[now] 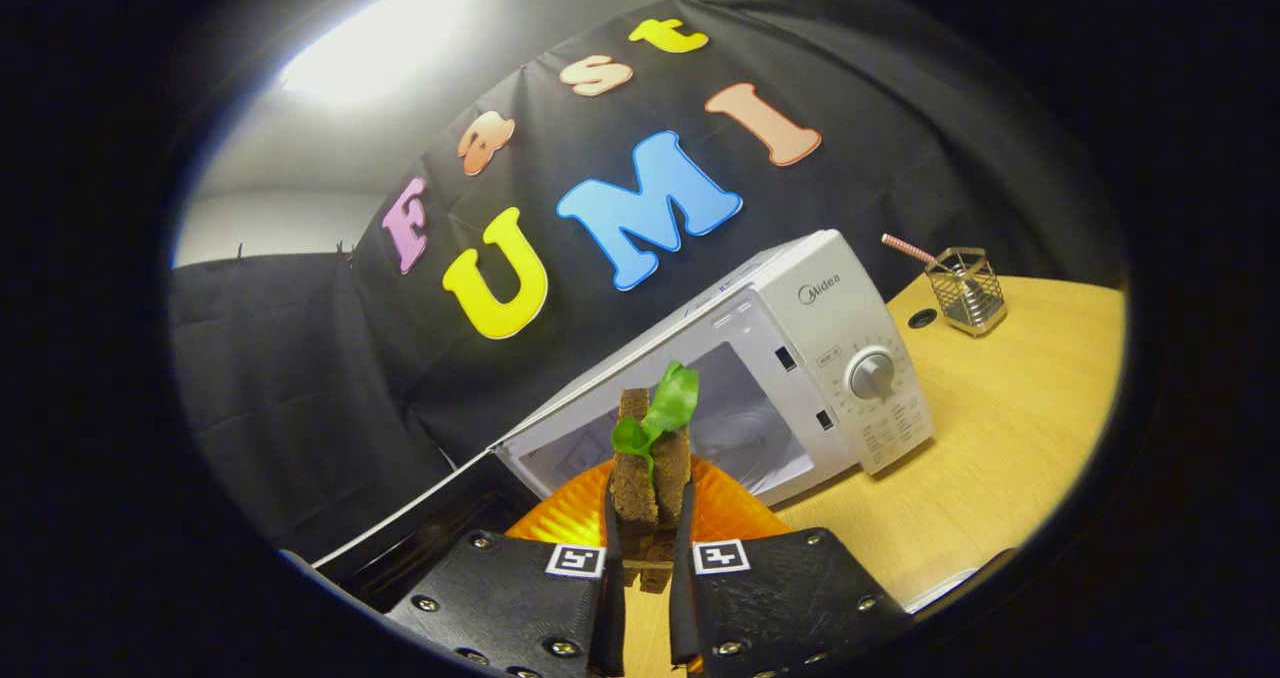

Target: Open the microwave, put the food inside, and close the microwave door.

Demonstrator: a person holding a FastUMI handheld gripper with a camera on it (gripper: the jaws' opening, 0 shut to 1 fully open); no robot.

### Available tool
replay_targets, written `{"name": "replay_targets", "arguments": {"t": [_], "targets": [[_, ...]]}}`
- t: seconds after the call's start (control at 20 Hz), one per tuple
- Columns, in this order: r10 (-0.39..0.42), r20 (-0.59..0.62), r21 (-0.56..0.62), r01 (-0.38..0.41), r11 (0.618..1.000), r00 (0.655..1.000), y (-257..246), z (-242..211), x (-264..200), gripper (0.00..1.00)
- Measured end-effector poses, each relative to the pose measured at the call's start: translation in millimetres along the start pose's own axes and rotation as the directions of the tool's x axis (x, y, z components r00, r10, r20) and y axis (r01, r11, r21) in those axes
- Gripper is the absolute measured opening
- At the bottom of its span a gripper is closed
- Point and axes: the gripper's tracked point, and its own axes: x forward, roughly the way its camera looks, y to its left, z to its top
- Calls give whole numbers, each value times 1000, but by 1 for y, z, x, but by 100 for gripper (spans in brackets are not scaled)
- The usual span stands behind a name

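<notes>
gripper [648, 548]: both fingers pressed on the upright brown sandwich [650, 483] with its green leaf | orange plate [560, 518] just behind it | white microwave [800, 358] beyond, door [440, 518] swung open, on the wooden table [1000, 438]

The tongs [648, 548] were closed on a sandwich [650, 468], which stood on edge between them above a plate [730, 508]. Beyond the sandwich the microwave [800, 358] sat on the tabletop [1000, 438] against the booth wall, its door [420, 528] swung open to the left. To the microwave's right, near the tabletop's back edge, stood a wire holder [966, 288] with a straw [908, 250] in it.
</notes>
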Motion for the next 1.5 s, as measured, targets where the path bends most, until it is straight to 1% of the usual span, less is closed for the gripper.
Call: {"name": "replay_targets", "arguments": {"t": [0.1, 0.2, 0.55, 0.75, 0.85, 0.95, 1.1, 1.25, 1.5], "targets": [[-27, -14, 111, 28, 993, 1000, -2, -11, 17, 18], [-43, -21, 183, 46, 982, 999, -3, -20, 35, 18], [-99, 8, 296, 92, 951, 995, -10, -37, 94, 18], [-140, 19, 397, 121, 910, 990, -21, -43, 122, 18], [-169, 24, 429, 142, 892, 985, -26, -45, 135, 18], [-199, 42, 450, 160, 879, 979, -31, -45, 147, 18], [-235, 64, 460, 180, 869, 970, -38, -47, 164, 18], [-264, 59, 471, 206, 858, 963, -45, -56, 178, 18], [-331, 88, 443, 261, 858, 939, -61, -60, 192, 18]]}}
